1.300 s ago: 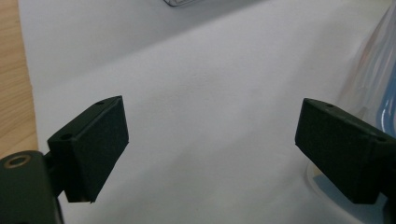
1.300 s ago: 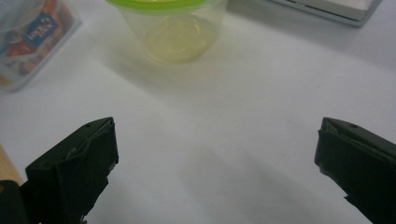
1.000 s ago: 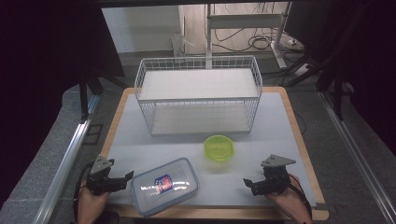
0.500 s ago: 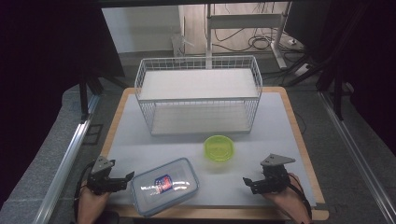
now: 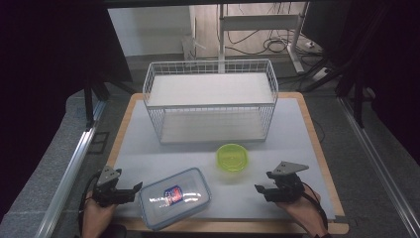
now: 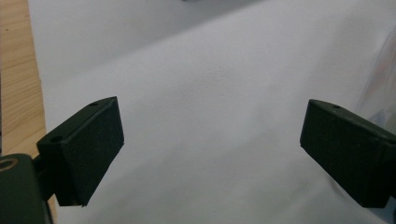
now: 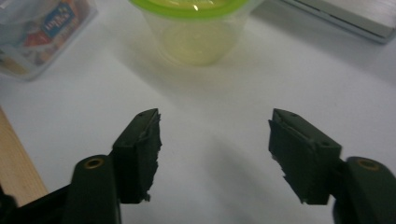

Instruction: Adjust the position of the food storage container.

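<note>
Approach step: my right gripper [image 5: 259, 190], jaws empty and just narrowed to part-open, points at the round green-lidded translucent plastic tub [image 5: 233, 157] at its 11 o'clock; my left gripper [image 5: 134, 189] gapes empty beside the clear rectangular lidded box [image 5: 174, 198]; next, I judge, advance and straddle the tub.

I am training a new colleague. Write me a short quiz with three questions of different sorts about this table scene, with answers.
1. True or false: the round tub has a red lid.
2. Which thing lies nearest the left gripper: A) wire rack B) rectangular container C) round tub?
3. Fill in: between the right gripper fingers there is ____.

Key
1. False, the lid is green.
2. B.
3. Nothing; they have just been closing over the bare mat.
</note>
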### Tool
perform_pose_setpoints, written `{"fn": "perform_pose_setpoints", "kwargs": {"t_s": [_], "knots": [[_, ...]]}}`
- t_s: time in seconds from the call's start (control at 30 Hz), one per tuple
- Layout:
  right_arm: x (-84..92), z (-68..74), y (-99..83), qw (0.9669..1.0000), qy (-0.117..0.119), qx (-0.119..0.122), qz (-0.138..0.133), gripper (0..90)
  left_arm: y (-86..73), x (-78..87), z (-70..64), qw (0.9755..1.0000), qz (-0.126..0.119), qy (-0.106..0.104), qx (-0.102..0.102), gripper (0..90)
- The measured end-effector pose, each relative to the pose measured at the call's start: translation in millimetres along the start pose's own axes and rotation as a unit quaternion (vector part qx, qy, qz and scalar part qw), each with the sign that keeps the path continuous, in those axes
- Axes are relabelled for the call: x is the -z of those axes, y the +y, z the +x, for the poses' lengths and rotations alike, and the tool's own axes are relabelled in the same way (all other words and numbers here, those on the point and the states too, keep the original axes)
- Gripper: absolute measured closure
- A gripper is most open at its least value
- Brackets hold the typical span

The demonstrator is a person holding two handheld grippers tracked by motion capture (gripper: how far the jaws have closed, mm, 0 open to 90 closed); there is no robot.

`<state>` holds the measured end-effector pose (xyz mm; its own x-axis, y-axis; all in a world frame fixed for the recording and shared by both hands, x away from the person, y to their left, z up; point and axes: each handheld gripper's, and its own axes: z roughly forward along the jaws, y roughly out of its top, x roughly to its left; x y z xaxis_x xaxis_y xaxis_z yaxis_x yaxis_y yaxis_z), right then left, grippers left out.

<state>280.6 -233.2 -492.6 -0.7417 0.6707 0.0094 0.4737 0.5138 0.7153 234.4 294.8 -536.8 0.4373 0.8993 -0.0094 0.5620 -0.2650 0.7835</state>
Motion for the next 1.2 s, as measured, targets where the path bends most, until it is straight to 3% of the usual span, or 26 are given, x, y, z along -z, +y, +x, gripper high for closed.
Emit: {"fn": "perform_pose_setpoints", "kwargs": {"t_s": [0.13, 0.3, 0.43, 0.53, 0.57, 0.67, 1.0, 1.2], "knots": [[2.1, -0.2, 7.5, 0.9999, 0.007, 0.002, -0.011, 43.2, 1.1, 2.3, -0.7, 0.9999, -0.013, -0.001, -0.003, 6.0], [3.6, -2.2, 19.1, 0.9997, 0.015, -0.017, -0.005, 57.3, 1.0, 1.5, -0.5, 0.9999, -0.012, -0.002, -0.003, 6.0], [1.3, -0.8, 25.5, 0.9998, 0.019, -0.01, 0.001, 66.0, 1.1, 0.9, -1.1, 0.9999, -0.009, -0.003, -0.006, 6.0], [-3.0, 1.1, 33.2, 0.9997, 0.017, 0.007, 0.016, 75.7, 1.2, 0.9, -1.3, 0.9999, -0.009, -0.003, -0.007, 6.0], [-5.5, 1.8, 38.6, 0.9995, 0.011, 0.011, 0.029, 82.7, 1.2, 0.9, -1.3, 0.9999, -0.009, -0.003, -0.007, 6.0], [-6.4, 1.4, 46.9, 0.9995, 0.016, 0.018, 0.022, 89.6, 1.2, 0.8, -1.5, 0.9999, -0.01, -0.002, -0.008, 6.0], [-13.7, 1.2, 71.5, 0.9992, 0.034, 0.021, 0.001, 89.5, 1.1, 0.4, -1.6, 0.9999, -0.009, -0.003, -0.009, 6.0], [-31.6, 7.4, 91.6, 0.9985, 0.046, 0.03, -0.008, 89.5, 0.9, 0.2, -1.4, 0.9999, -0.008, -0.004, -0.008, 6.0]]}}
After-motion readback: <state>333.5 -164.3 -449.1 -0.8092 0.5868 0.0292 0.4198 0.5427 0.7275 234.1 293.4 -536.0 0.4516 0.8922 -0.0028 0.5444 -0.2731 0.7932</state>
